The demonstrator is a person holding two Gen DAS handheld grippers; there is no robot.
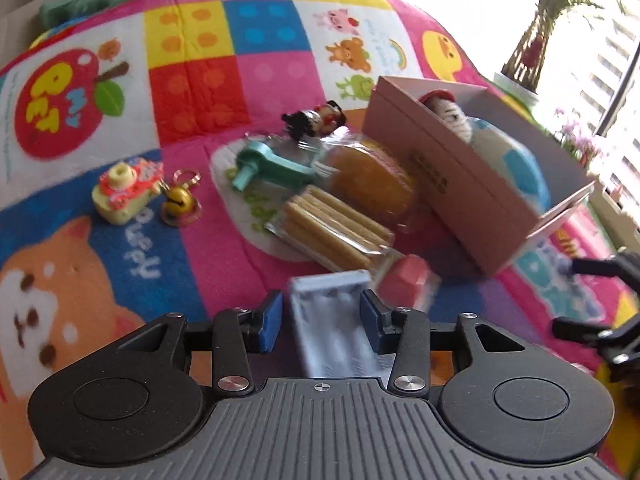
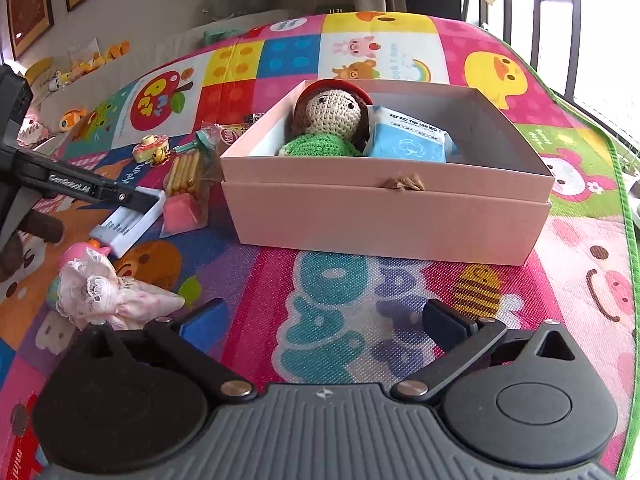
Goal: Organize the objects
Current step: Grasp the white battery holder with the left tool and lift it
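Left gripper (image 1: 322, 322): its blue pads sit on both sides of the long white plastic case (image 1: 336, 328). The picture is blurry, so I cannot tell if they squeeze it.
White case: it lies on the colourful play mat (image 1: 192, 92), just left of the pink cardboard box (image 2: 384, 200). Its long side points away from the gripper, toward the packet of biscuit sticks (image 1: 336, 228).
Right gripper (image 2: 324, 320): wide apart, with nothing in it, above the mat in front of the box.
Pink box: open, with a crochet doll in a green dress (image 2: 328, 120) and a blue tissue pack (image 2: 408, 140) lying inside.
Nearby: a pink wrapped block (image 1: 404, 280) sits just beside the case.
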